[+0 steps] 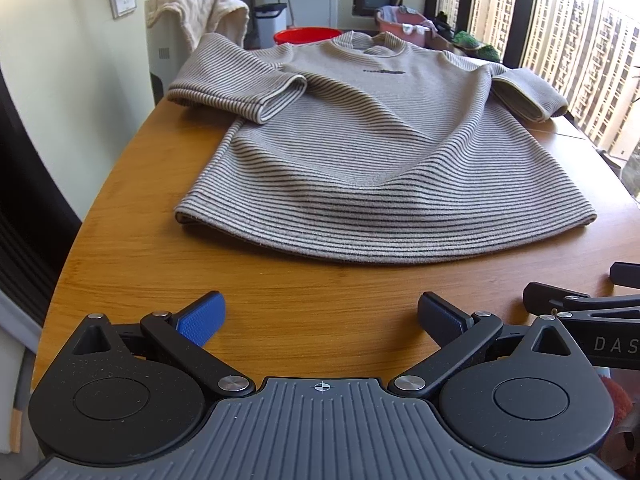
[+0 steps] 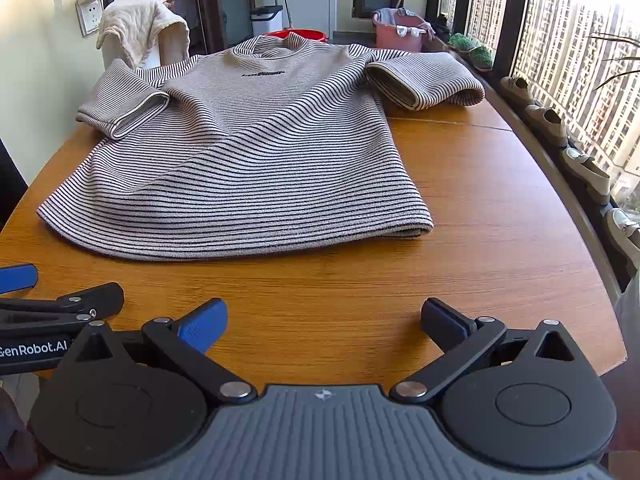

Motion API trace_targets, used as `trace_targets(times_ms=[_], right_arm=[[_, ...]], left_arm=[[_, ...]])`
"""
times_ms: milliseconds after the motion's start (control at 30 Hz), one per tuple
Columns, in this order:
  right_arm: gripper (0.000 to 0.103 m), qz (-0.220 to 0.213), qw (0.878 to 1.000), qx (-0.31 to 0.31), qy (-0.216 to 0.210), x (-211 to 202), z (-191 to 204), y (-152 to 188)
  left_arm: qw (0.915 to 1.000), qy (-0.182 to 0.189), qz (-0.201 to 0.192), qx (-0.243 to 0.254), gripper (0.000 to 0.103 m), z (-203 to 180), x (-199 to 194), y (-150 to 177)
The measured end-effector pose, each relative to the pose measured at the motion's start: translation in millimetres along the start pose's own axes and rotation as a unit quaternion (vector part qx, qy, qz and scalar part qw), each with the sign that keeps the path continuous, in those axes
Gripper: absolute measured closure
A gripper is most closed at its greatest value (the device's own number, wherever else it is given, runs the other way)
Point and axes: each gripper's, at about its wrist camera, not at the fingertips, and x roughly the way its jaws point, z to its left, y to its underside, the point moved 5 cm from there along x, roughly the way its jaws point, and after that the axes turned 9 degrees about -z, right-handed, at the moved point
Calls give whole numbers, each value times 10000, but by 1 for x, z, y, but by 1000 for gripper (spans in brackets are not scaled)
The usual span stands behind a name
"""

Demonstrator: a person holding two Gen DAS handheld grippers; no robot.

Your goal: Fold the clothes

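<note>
A grey striped T-shirt (image 1: 360,152) (image 2: 248,160) lies front up on the wooden table (image 1: 280,300) (image 2: 480,220), collar at the far end, hem towards me. Both short sleeves are folded in over the shoulders. My left gripper (image 1: 320,320) is open above the bare wood a short way before the hem, nothing between its blue pads. My right gripper (image 2: 324,324) is open too, likewise short of the hem, facing its right corner. Each gripper shows at the other view's edge: the right gripper (image 1: 580,304) and the left gripper (image 2: 60,304).
A cream towel (image 1: 200,8) hangs over a white appliance beyond the table's far left corner. A red tub (image 1: 306,35) and a pink basin (image 2: 400,28) stand behind the table. Shoes (image 2: 548,120) line the window ledge on the right. The table edge curves near on both sides.
</note>
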Motion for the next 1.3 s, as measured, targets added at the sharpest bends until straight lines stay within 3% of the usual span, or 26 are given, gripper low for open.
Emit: trace_targets(times_ms=[1300], right_arm=[[0,-49,10000,-11,11,0,-1,0]], left_arm=[[10000,25,-52,14,0,1,1,-2]])
